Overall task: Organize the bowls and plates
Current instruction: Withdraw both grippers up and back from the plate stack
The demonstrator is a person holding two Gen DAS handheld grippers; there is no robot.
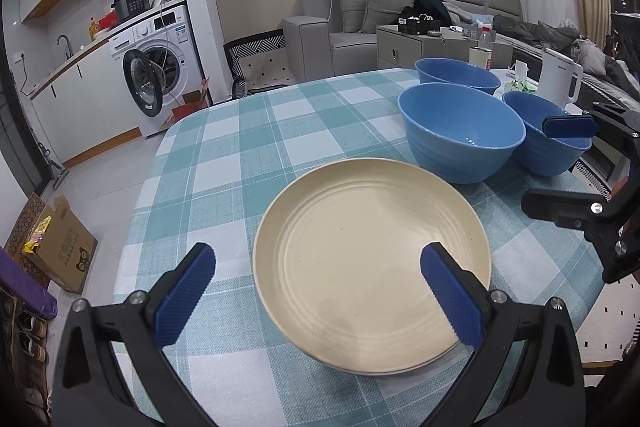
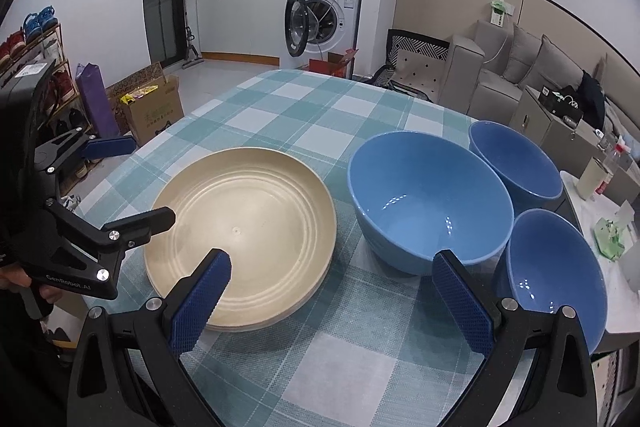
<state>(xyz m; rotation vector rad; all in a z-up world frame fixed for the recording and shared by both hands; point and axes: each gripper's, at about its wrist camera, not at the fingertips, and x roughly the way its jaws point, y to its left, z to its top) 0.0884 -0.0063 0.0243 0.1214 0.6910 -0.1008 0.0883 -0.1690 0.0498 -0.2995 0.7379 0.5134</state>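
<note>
Both claws stand wide apart and grip nothing. Left gripper (image 1: pixel 318 291) hangs over the near side of the cream plates (image 1: pixel 372 263), a small stack on the checked tablecloth (image 1: pixel 224 163); one blue pad (image 1: pixel 450 301) sits above the stack's inside, the other is off its rim over the cloth. Right gripper (image 2: pixel 332 301) hovers above the cloth between the plates (image 2: pixel 240 231) and the large blue bowl (image 2: pixel 430 199), which stands just beside the stack. Two smaller blue bowls (image 2: pixel 516 161) (image 2: pixel 554 267) crowd the large bowl's far side, near the table's edge.
</note>
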